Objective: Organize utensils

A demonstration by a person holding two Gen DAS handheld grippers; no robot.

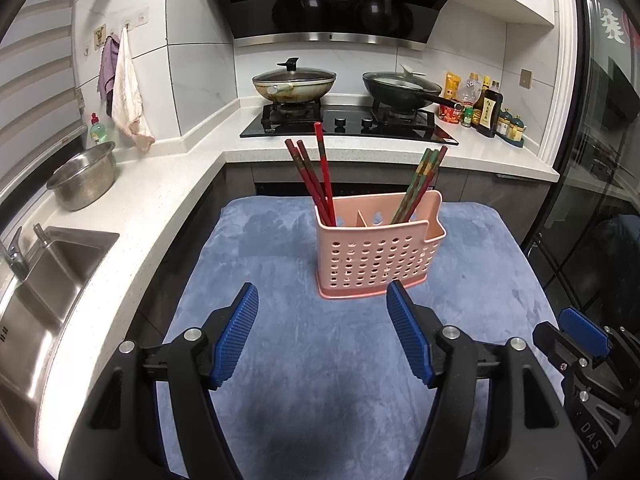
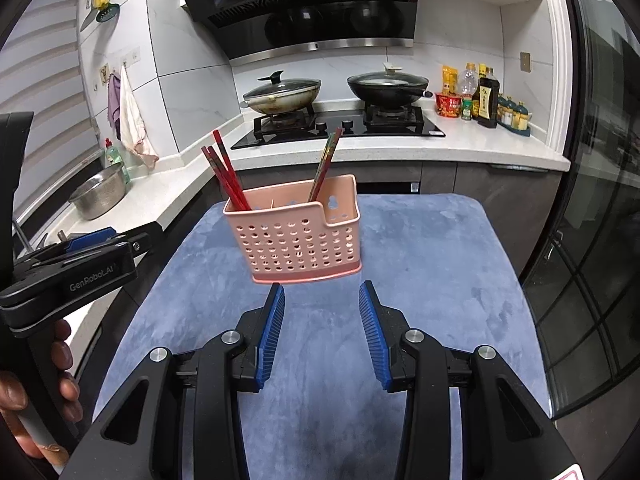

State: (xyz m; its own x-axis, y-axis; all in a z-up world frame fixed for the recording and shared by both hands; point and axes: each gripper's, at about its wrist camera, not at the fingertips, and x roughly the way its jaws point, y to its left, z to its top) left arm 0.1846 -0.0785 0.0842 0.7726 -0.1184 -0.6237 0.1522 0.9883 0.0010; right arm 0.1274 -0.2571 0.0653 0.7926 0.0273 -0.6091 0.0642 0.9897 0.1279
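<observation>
A pink perforated utensil holder (image 1: 376, 250) stands upright on a blue cloth (image 1: 320, 360); it also shows in the right wrist view (image 2: 298, 236). Several red chopsticks (image 1: 316, 176) lean in its left compartment and several red-green patterned chopsticks (image 1: 420, 184) in its right one. Both sets show in the right wrist view, red (image 2: 226, 176) and patterned (image 2: 326, 168). My left gripper (image 1: 322, 300) is open and empty, just in front of the holder. My right gripper (image 2: 322, 298) is open and empty, close to the holder's base. The left gripper also shows from the side in the right wrist view (image 2: 96, 240).
The cloth (image 2: 400, 280) covers a small table near an L-shaped white counter (image 1: 160, 176). A steel colander (image 1: 84, 178) and sink (image 1: 44, 288) are at left. A hob with two lidded pans (image 1: 294, 82) and sauce bottles (image 1: 486, 108) are behind. A dark glass door (image 1: 600, 200) is at right.
</observation>
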